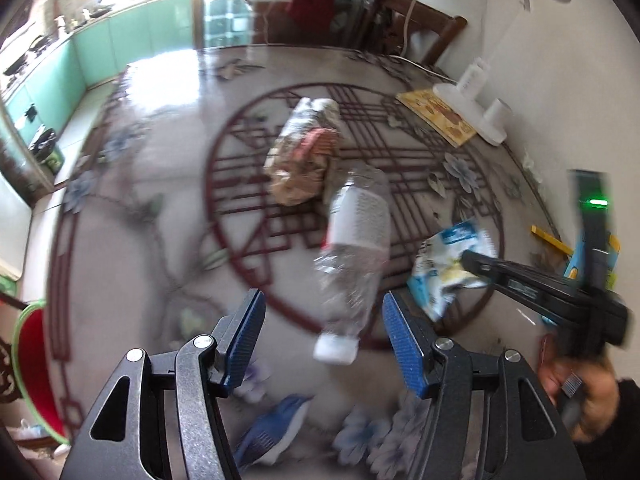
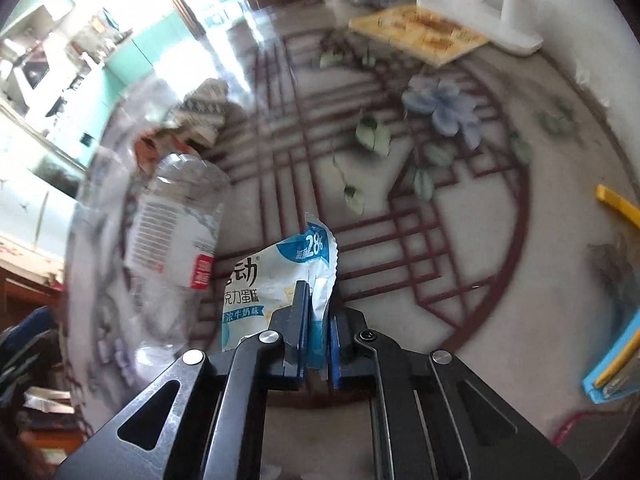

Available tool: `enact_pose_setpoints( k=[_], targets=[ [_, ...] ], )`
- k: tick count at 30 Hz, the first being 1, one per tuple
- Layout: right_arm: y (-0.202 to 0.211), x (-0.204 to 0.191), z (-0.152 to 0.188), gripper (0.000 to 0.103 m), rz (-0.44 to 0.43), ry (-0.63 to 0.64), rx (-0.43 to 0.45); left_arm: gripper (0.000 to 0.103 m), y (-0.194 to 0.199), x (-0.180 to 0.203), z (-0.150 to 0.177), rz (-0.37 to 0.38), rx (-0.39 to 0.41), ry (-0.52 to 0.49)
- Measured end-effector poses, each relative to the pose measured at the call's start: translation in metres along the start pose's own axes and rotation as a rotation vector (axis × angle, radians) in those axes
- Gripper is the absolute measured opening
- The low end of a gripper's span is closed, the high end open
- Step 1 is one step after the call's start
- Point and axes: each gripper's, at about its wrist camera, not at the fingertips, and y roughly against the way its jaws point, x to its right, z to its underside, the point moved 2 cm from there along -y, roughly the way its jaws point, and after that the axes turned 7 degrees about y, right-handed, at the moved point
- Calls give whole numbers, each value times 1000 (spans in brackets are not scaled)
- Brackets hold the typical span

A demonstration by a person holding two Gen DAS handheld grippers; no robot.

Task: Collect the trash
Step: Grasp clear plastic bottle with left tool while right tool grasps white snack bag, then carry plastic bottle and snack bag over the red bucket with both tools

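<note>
The right gripper (image 2: pixel 318 320) pinches the blue-and-white snack wrapper (image 2: pixel 276 276) on the round table (image 2: pixel 460 240); lift it straight up. The left gripper (image 1: pixel 320 332), jaws spread, should straddle the 1 plastic bottle (image 1: pixel 356 240) mid-body, then close

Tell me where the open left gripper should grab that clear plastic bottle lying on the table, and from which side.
Probably the labelled middle of the clear plastic bottle: it lies on its side, cap toward the left gripper, and that band looks the least crumpled. Come from above with the jaws straddling its width. The right gripper, shut on the snack wrapper, sits close on the bottle's right, so avoid drifting that way.
</note>
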Motion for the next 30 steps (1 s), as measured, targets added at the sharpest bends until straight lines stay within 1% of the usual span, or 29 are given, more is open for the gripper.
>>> enact_pose_setpoints(
  k=[3,6,9,10,12,13,15,17,20,23,26,30],
  targets=[
    [35,2,0,8,28,33,68,60,-25,13,-9,7,-17,-13],
    [64,0,3,8,56,58,117,60,-50,20,-20,5,-52,2],
    [73,3,-5,8,86,81,137,60,-73,26,-28,6,-68,4],
    [69,3,-12,8,93,90,142,60,-81,27,-29,1,-81,-3],
    [73,-4,-15,8,111,118,153,60,-96,28,-30,-23,-118,-15],
    [74,-7,-17,8,119,129,163,60,-100,28,-30,-24,-119,-15],
    [72,-13,-20,8,130,143,169,60,-99,25,-30,-5,-98,-9],
    [76,-18,-21,8,132,153,178,59,-98,22,-30,19,-95,-3],
    [79,-28,-22,8,133,176,188,57,-86,17,-27,50,-80,-4],
    [81,-38,-24,8,128,189,200,57,-57,18,-20,60,-23,-39],
    [85,-54,-26,8,119,212,219,57,-12,16,-13,54,69,-69],
    [89,-81,-29,8,85,250,245,57,43,0,-10,19,182,-36]
  ],
)
